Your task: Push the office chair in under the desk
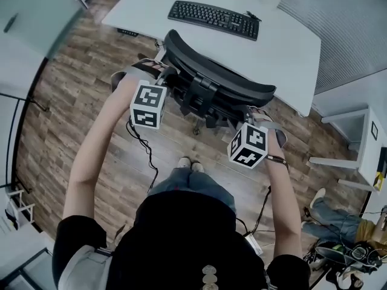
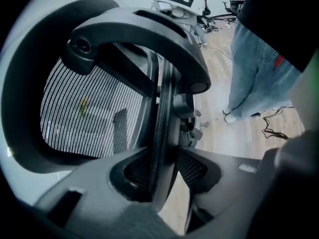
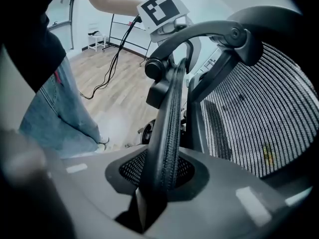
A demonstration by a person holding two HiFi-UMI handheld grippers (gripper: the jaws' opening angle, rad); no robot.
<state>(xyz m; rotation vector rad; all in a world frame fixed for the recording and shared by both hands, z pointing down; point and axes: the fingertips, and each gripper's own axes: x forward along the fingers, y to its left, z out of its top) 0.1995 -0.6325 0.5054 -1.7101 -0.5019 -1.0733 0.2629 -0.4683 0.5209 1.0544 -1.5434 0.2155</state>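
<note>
A black office chair (image 1: pixel 217 80) with a mesh backrest stands in front of the white desk (image 1: pixel 290 53), its back toward me. My left gripper (image 1: pixel 163 74) is shut on the backrest's left edge, and my right gripper (image 1: pixel 255 112) is shut on its right edge. In the left gripper view the rim of the mesh backrest (image 2: pixel 162 128) runs up between the jaws of the left gripper (image 2: pixel 162 176), with the pads against it. In the right gripper view the padded backrest rim (image 3: pixel 169 128) sits the same way inside the right gripper (image 3: pixel 159 176). The seat is hidden under the backrest.
A black keyboard (image 1: pixel 213 18) lies on the desk. A black cable (image 1: pixel 145 153) trails over the wood floor by my feet (image 1: pixel 190 162). A white shelf unit (image 1: pixel 357 156) stands at the right, with shoes and clutter (image 1: pixel 338 246) below it. A grey cabinet (image 1: pixel 30 17) is at the left.
</note>
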